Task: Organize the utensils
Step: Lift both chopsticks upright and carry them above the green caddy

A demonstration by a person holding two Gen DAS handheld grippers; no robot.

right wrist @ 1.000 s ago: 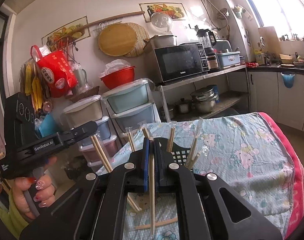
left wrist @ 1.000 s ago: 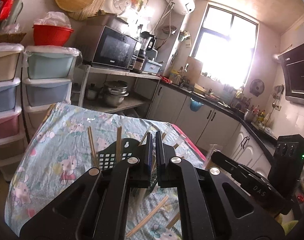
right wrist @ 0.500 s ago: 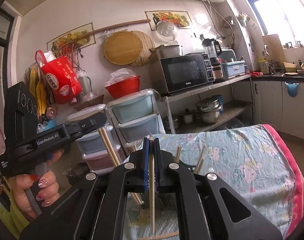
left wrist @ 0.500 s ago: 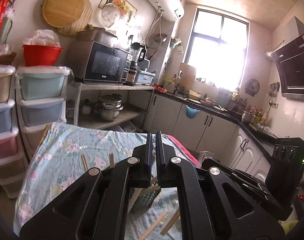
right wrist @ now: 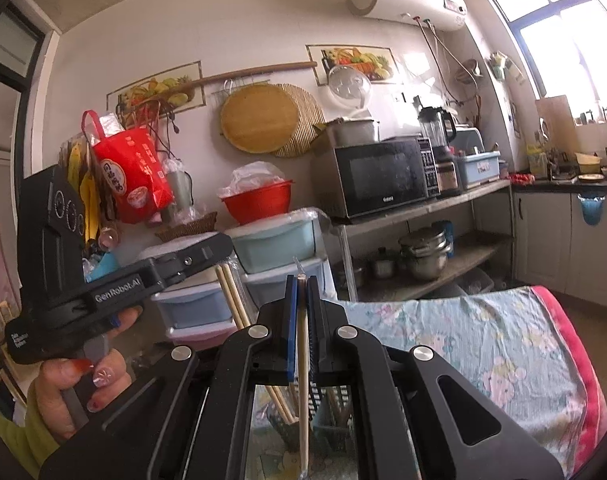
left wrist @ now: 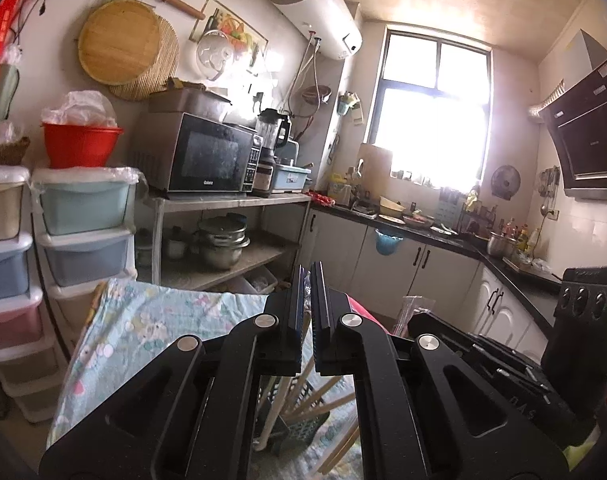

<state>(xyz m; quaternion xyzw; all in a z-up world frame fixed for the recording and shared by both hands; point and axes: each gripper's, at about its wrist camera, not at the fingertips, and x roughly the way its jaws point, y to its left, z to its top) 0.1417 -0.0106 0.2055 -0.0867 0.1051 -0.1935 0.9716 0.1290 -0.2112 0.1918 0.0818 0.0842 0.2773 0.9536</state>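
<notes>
My right gripper (right wrist: 302, 280) is shut on a wrapped wooden chopstick (right wrist: 303, 380) that hangs down between the jaws, above a dark mesh utensil basket (right wrist: 327, 420) holding several chopsticks. My left gripper (left wrist: 308, 270) is shut on a pair of chopsticks, seen in the right wrist view (right wrist: 233, 300) sticking down from its tip (right wrist: 219, 246). In the left wrist view the basket (left wrist: 299, 420) and several chopsticks (left wrist: 323, 392) show below the jaws. Both grippers are held high above the table.
The table has a pale blue cartoon-print cloth (right wrist: 483, 340) with a red edge. Loose chopsticks (left wrist: 343, 448) lie on it. Stacked plastic drawers (left wrist: 83, 220) and a shelf with a microwave (left wrist: 207, 156) stand behind. The right gripper body (left wrist: 543, 360) is at the left view's right side.
Both grippers have risen and tilted upward with their chopsticks. The basket and table have dropped low in both views.
</notes>
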